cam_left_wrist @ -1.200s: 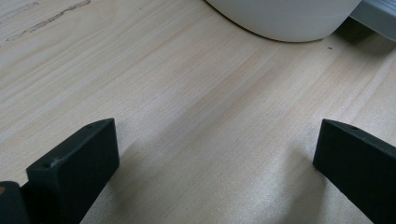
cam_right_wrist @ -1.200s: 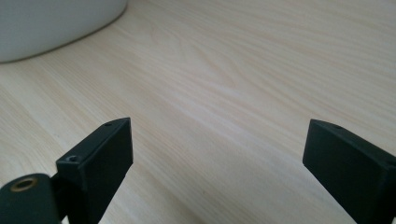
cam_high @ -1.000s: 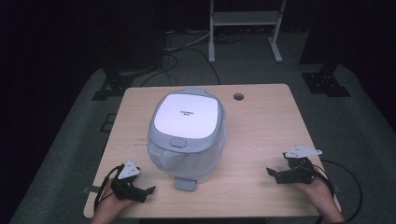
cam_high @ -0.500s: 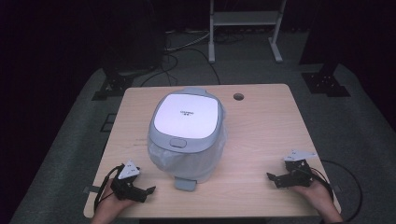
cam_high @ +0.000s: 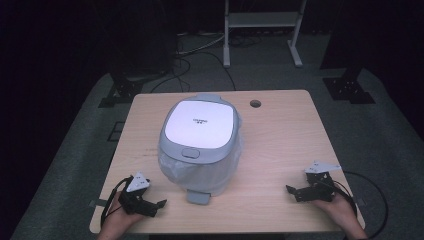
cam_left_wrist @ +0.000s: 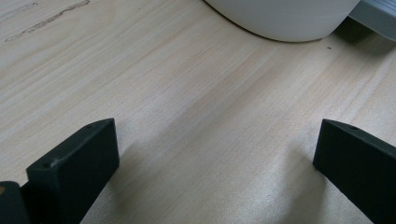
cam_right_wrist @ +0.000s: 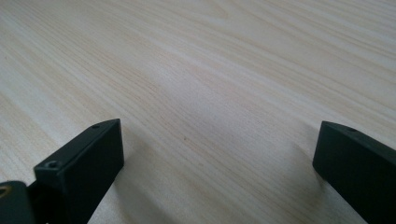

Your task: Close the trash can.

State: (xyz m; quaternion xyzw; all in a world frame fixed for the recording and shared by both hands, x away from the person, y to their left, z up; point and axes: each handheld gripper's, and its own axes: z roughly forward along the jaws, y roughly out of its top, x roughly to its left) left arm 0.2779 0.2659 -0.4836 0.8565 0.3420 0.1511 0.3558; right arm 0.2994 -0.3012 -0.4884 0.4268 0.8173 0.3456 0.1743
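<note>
Jaws spread wide on both grippers, with only bare wood between them; those of the right gripper have just been opening. Between the two sits the rice cooker, white-lidded and grey-rimmed, on the middle of the counter, lid down, a grey tab sticking out at its near side. Its white base shows at the top of the left gripper view. The left gripper lies by the near left corner, near the cooker; the right one rests near the right edge, well apart from it. A round hole marks the counter's far side.
</note>
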